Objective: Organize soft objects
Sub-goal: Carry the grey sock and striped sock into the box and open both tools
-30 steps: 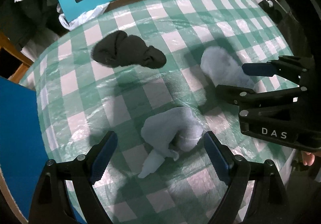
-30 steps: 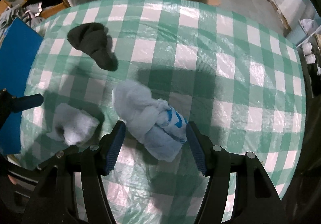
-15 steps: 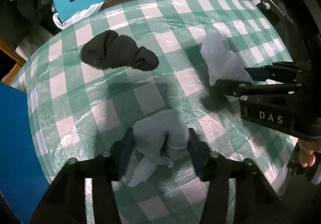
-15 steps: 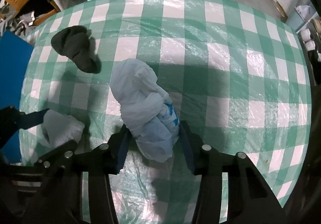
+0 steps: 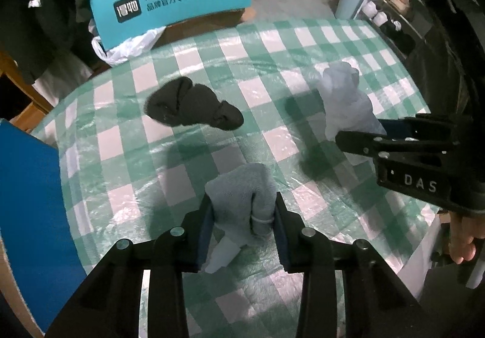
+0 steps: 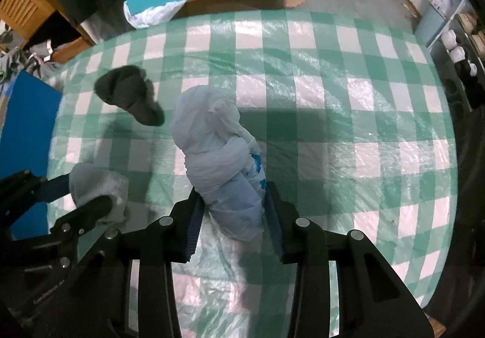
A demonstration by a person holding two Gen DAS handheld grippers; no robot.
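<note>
A grey sock bundle (image 5: pixel 242 201) is clenched in the left claw (image 5: pixel 244 232), a pale cloth roll (image 6: pixel 224 162) lengthwise in the right claw (image 6: pixel 233 216), jaws just closed, black sock (image 5: pixel 191 107) left ahead.

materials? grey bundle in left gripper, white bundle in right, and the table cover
Grey bundle: looks like knit fleece or terry, matte and fuzzy; likely a rolled sock.
White bundle: thin woven cloth, matte, with crisp wrinkles and a blue print; the fibre is unclear.
Table cover: green-checked sheet, probably plastic or under clear film; glossy, crinkled highlights.
</note>
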